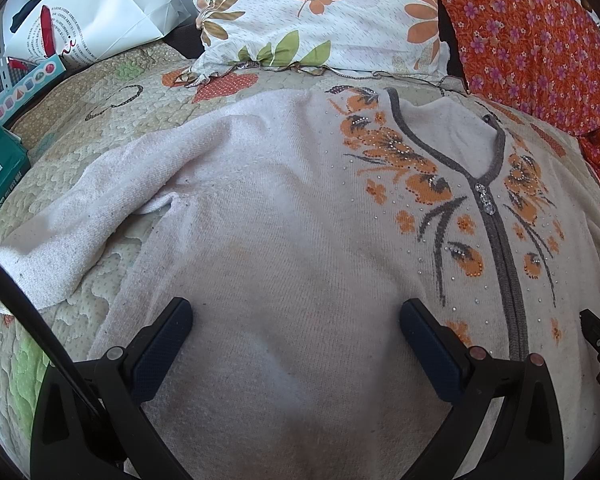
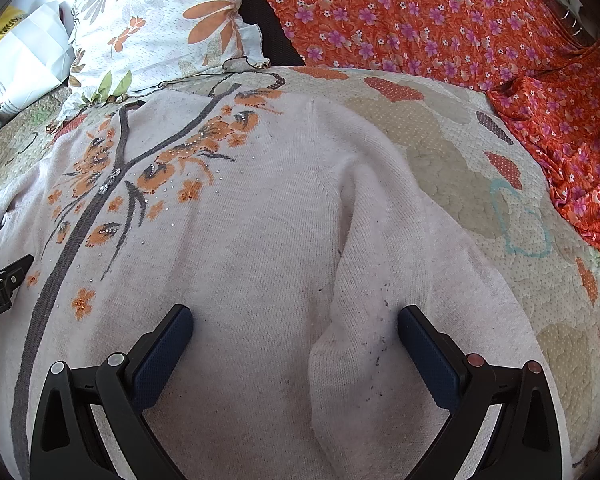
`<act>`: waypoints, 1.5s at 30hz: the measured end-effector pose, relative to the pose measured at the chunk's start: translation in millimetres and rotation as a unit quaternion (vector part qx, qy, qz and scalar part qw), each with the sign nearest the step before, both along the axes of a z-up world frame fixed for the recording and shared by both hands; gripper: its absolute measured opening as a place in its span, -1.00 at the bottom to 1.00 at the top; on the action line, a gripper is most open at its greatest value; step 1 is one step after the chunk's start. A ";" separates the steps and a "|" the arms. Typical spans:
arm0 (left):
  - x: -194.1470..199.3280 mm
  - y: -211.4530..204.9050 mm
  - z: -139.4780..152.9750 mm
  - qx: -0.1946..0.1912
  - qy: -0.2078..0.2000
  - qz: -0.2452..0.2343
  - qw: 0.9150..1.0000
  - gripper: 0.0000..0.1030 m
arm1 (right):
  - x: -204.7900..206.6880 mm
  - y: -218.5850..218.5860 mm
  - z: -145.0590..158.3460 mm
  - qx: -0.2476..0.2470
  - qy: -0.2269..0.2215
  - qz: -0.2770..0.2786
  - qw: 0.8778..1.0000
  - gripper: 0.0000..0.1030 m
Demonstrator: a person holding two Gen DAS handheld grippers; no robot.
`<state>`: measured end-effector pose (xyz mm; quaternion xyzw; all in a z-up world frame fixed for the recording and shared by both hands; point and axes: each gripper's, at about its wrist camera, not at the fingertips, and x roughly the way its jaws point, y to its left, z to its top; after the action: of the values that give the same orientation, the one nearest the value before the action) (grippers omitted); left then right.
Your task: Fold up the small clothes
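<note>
Both the left gripper (image 1: 296,344) and right gripper (image 2: 295,344) hover released above the pale pink knitted floral cardigan (image 1: 284,208); its rhinestones (tiny, raised) could snag a pad

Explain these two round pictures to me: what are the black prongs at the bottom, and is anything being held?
Each picture comes from a camera on a hand-held gripper, looking along its two fingers. The prongs are those fingers. The left gripper and right gripper are both open, holding nothing. Below them a pale cardigan with orange flowers and a grey zip lies spread on a quilted bedspread. One sleeve points outward, the other sleeve lies alongside the body. A floral pillow sits behind.
</note>
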<state>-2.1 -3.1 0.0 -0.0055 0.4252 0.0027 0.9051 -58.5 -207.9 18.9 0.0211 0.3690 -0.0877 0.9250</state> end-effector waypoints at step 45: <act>-12.2 1.4 4.9 0.012 0.034 -0.024 0.999 1.00 | 5.5 -0.3 1.3 0.028 0.032 -0.025 0.999 1.00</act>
<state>-14.3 -1.7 4.8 0.0157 0.4557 -0.0134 0.8899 -53.0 -208.3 20.1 0.0532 0.3999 -0.1016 0.9094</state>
